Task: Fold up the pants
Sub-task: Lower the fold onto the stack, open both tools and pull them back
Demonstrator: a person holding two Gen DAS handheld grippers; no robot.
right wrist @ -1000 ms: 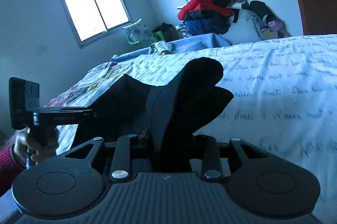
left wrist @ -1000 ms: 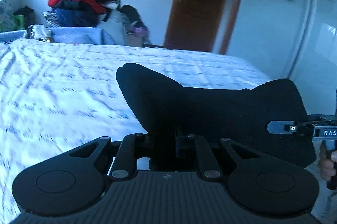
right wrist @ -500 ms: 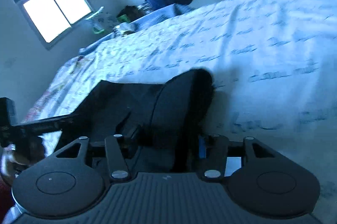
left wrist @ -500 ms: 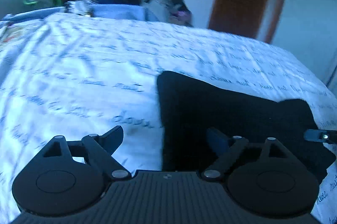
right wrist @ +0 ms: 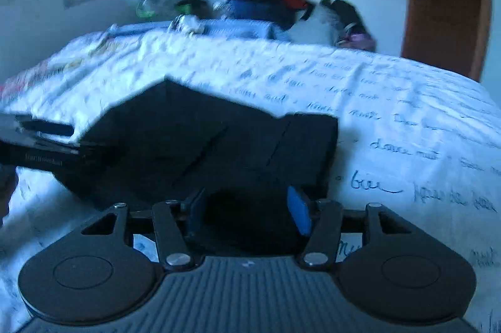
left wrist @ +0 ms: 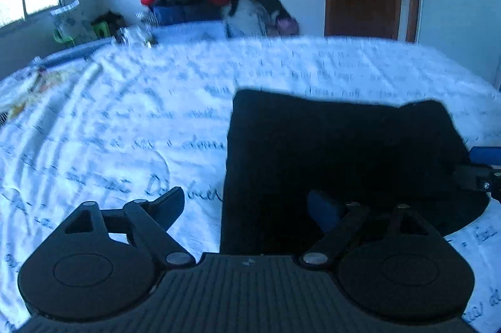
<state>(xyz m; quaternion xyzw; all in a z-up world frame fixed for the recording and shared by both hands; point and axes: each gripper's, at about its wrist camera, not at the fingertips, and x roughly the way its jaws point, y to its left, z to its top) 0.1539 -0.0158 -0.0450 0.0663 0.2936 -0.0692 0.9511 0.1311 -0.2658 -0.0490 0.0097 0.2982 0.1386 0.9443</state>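
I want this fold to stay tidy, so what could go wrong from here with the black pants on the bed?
The black pants lie folded on the bedsheet, both grippers open. The left gripper straddles the pants' left edge, so pulling back low could snag and reopen the fold. The right gripper has cloth between its fingers and might drag it. The right corner looks uneven and may need squaring.

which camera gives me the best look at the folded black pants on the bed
The left wrist view: the pants lie flat on the bed sheet, with the left and far edges plainly outlined. The right wrist view shows them blurrier, though a diagonal seam is visible, partly behind the open right gripper.
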